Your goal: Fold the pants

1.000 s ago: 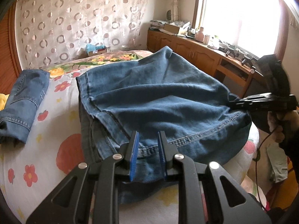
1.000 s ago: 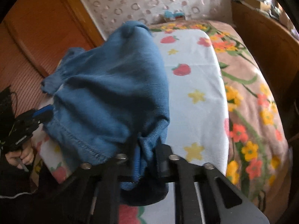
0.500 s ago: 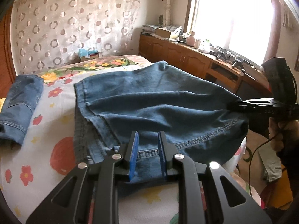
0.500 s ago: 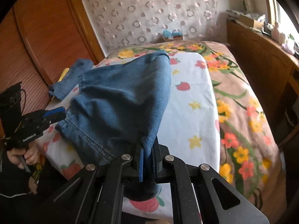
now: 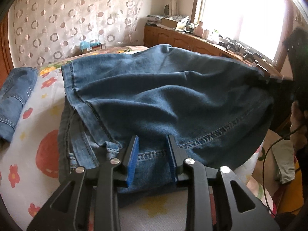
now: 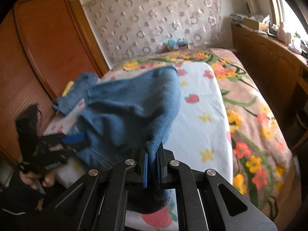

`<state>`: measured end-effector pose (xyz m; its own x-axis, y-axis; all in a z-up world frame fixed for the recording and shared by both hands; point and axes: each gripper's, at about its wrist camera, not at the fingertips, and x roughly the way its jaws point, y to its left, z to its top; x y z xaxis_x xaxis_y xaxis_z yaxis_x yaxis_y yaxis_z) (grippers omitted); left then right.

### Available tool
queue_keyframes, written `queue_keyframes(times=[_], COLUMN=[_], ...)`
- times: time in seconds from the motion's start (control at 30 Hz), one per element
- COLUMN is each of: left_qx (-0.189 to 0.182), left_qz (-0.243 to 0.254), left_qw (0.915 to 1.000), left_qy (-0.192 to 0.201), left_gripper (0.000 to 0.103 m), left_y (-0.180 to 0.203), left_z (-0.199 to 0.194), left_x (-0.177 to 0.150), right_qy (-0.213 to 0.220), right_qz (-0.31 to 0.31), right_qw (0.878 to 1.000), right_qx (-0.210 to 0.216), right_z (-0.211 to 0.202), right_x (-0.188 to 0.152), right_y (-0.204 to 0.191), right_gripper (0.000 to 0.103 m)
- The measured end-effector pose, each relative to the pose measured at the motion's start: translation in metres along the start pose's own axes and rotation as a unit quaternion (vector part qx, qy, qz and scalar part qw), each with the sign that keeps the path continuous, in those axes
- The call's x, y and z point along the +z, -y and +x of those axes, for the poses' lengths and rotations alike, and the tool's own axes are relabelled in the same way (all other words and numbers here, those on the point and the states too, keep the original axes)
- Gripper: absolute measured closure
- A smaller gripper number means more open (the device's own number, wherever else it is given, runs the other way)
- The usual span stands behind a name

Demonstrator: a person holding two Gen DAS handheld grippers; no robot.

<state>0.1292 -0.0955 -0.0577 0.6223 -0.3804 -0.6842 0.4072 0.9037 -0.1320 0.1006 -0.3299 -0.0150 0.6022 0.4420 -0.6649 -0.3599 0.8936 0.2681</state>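
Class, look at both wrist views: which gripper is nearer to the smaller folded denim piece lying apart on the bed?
Left. The left gripper sits at the jeans' near hem, closer to the folded denim piece; the right gripper clamps the jeans' opposite side.

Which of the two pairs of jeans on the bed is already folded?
The smaller jeans at the bed's far left, lying untouched; the big jeans are spread out, one edge pinched by the right gripper.

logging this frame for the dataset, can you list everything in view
jeans: 1, blue, spread on the bed, one edge lifted
second denim piece: 1, blue, left side of the bed
bed sheet: 1, white with fruit and flower print, under the jeans
blanket: 1, brown floral, beside the sheet
cabinets: wooden, cluttered top, under the window
left gripper: black, blue pads, jaws have just been opening, denim between them
right gripper: black, jaws shut on the jeans' edge
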Motion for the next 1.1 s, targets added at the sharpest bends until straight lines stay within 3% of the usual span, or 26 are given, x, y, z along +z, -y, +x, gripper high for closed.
queue_keyframes(times=[0.13, 0.3, 0.5, 0.7, 0.83, 1.0, 1.1], left_qx=[0.007, 0.031, 0.089, 0.129, 0.142, 0.139, 0.134], left_qz=[-0.009, -0.029, -0.058, -0.090, -0.104, -0.109, -0.105], left_qw=[0.9999, 0.9981, 0.9913, 0.9824, 0.9785, 0.9782, 0.9796], left_qy=[0.011, 0.044, 0.078, 0.101, 0.108, 0.110, 0.107], left_gripper=[0.076, 0.076, 0.076, 0.076, 0.076, 0.076, 0.076], left_y=[-0.002, -0.025, -0.068, -0.103, -0.118, -0.121, -0.116], left_z=[-0.008, -0.048, -0.108, -0.145, -0.152, -0.147, -0.143], left_x=[0.002, 0.001, -0.018, -0.039, -0.042, -0.039, -0.037], right_qy=[0.026, 0.044, 0.038, -0.013, -0.073, -0.129, -0.126], right_qz=[-0.018, -0.054, -0.097, -0.140, -0.154, -0.173, -0.172], right_qw=[0.999, 0.996, 0.988, 0.977, 0.968, 0.959, 0.961], right_qx=[0.020, 0.056, 0.118, 0.160, 0.184, 0.181, 0.175], right_z=[-0.004, 0.008, 0.041, 0.080, 0.108, 0.133, 0.127], right_x=[0.019, 0.049, 0.063, 0.033, -0.002, -0.043, -0.044], right_y=[-0.024, -0.071, -0.143, -0.209, -0.235, -0.247, -0.243], right_gripper=[0.099, 0.099, 0.099, 0.099, 0.099, 0.100, 0.098])
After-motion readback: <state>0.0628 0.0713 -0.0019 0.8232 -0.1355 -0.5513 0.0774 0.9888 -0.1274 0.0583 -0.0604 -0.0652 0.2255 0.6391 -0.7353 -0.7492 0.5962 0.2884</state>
